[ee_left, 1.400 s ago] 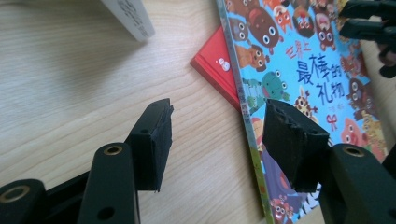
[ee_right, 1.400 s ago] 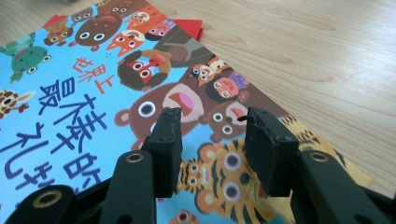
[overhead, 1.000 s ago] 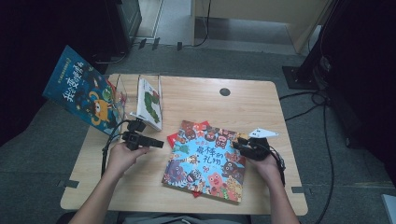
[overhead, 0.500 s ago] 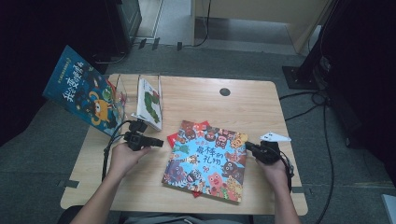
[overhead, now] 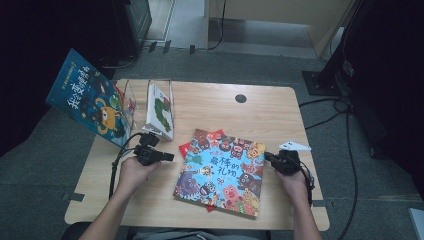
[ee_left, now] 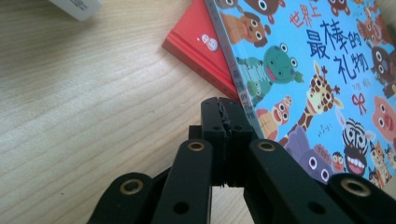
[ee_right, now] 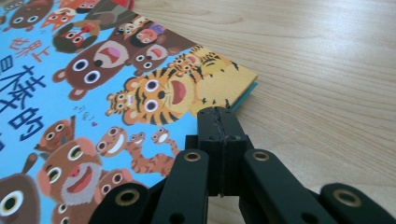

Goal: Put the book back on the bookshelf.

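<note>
We've got both grippers clamped shut on nothing, the left gripper having just closed, parked at either side edge of the blue animal book, which lies flat on the table atop a red book. To square it up, nudge evenly from both sides, tips low, or it'll pivot.

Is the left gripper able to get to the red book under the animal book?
Probably yes. The left gripper, jaws shut, sits close by the red book, whose corner pokes out from under the blue animal book, with bare table between.
</note>
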`<state>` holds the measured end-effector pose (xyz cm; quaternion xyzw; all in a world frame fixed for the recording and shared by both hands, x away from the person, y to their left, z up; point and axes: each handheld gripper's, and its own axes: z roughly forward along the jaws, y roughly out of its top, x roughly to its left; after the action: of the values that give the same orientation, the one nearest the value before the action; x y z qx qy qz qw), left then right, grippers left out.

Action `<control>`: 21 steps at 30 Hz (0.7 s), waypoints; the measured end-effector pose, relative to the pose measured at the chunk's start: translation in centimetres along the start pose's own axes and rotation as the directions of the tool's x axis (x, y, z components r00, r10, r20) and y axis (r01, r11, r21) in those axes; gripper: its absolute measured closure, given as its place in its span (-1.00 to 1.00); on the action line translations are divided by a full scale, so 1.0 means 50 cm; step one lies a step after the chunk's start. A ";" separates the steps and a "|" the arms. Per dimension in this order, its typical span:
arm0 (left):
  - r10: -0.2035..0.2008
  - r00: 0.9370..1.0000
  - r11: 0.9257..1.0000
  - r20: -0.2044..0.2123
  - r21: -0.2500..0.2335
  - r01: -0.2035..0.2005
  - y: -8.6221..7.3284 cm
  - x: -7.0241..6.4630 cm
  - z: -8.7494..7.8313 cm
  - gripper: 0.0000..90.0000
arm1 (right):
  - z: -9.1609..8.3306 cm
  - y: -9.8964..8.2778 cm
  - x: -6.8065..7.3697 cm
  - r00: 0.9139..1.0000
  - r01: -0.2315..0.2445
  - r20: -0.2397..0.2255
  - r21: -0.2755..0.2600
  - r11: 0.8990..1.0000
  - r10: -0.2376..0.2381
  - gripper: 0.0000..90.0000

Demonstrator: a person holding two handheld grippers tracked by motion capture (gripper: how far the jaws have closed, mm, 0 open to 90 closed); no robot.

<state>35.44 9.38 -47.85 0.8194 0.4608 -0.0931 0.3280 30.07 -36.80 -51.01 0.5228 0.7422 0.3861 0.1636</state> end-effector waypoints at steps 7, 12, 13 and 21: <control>0.015 1.000 1.000 0.011 0.011 -0.015 -0.019 -0.020 0.005 1.00 | 0.009 0.007 -0.005 0.999 -0.031 0.020 0.002 1.000 0.031 1.00; 0.012 1.000 1.000 0.012 0.027 -0.013 -0.033 -0.027 0.014 1.00 | 0.020 0.014 -0.002 1.000 -0.026 0.017 -0.010 1.000 0.026 1.00; 0.015 1.000 1.000 0.012 0.028 -0.015 -0.035 -0.030 0.015 1.00 | 0.023 0.015 0.000 1.000 -0.022 0.021 -0.013 1.000 0.022 1.00; 0.030 1.000 0.998 0.006 0.060 -0.030 -0.056 -0.044 0.024 1.00 | 0.043 0.034 0.007 1.000 -0.016 0.011 -0.001 1.000 0.016 1.00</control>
<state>32.11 8.10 -49.05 0.8354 0.4448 -0.1040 0.3057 32.41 -35.36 -51.10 0.5309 0.7368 0.3848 0.1648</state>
